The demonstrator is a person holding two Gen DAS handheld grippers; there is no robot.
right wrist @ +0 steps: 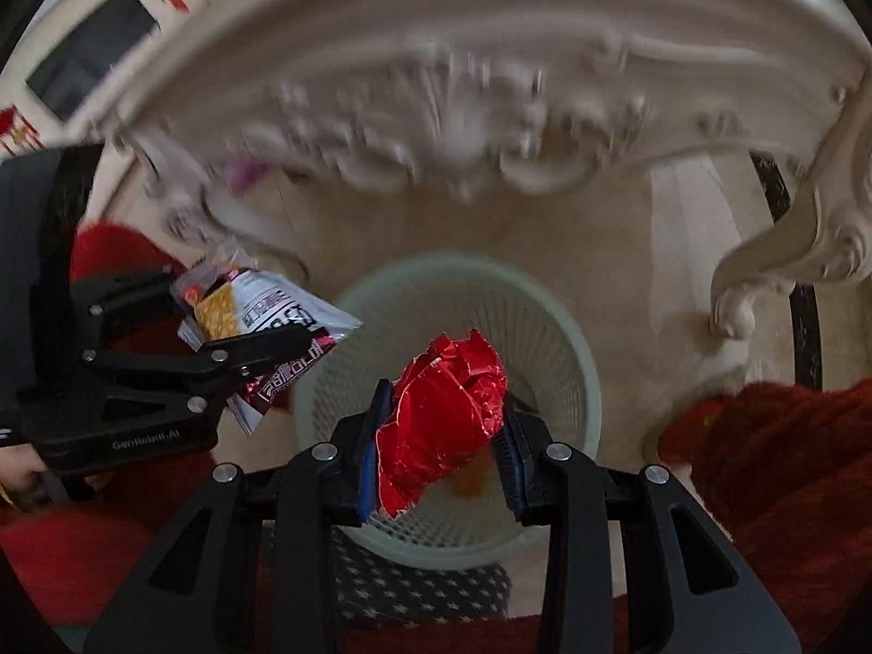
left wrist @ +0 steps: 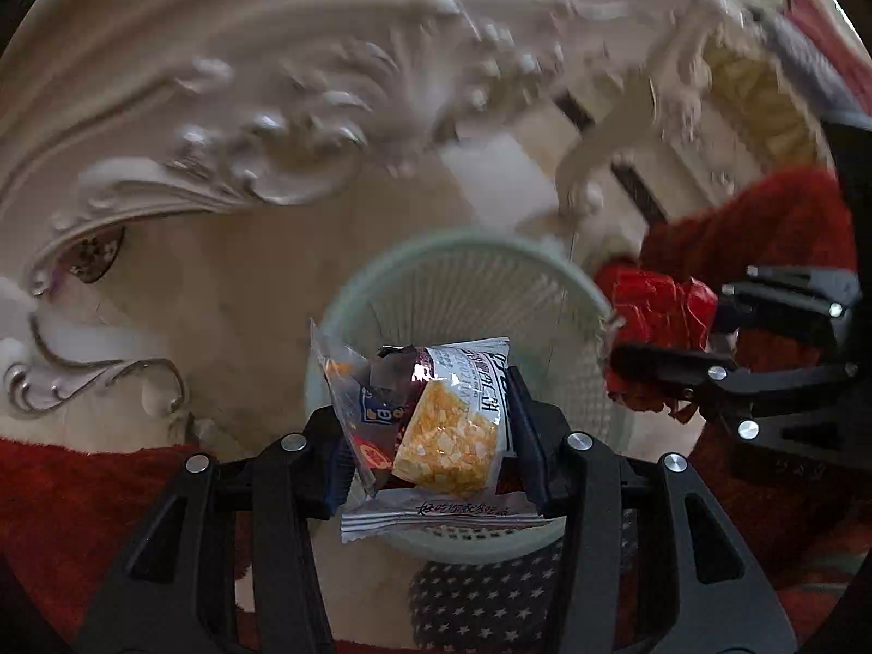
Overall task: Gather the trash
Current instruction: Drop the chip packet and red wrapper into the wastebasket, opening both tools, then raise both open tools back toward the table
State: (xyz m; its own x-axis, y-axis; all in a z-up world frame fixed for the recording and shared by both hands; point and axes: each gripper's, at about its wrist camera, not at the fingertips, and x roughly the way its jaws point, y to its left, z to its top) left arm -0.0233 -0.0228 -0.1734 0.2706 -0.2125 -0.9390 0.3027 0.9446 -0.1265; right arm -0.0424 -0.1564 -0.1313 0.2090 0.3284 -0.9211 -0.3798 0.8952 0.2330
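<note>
Below the left gripper (left wrist: 430, 425), left wrist view: pale green mesh bin (left wrist: 381, 272) sits almost straight under the jaws, mouth up. Jaws are clamped on a bundle of snack wrappers (left wrist: 447, 425), pads pressing both sides; one silver wrapper hangs loose under the bundle, over the near rim. Bundle's long axis runs away from the camera, along the fingers, so it points into the bin mouth. Right gripper (left wrist: 670, 338) shows at the right edge, clamped on crumpled red foil (left wrist: 659, 305), which sits at or just past the bin's right rim in this view, not over the middle.

Right wrist view: right gripper (right wrist: 441, 430) pinches the crumpled red foil (right wrist: 441, 414) between both pads, and from here the foil hangs over the mesh bin (right wrist: 577, 359) opening, towards the near side. Left gripper (right wrist: 245, 338) comes in from the left with the snack wrappers (right wrist: 261, 316), looking over or just outside the left rim.

Views disagree on which load is centred; each camera puts its own over the mouth. My read: both are close enough, each somewhat rim-side. Loose silver wrapper is the likeliest to catch the rim or drop outside. Frames are motion-blurred.
</note>
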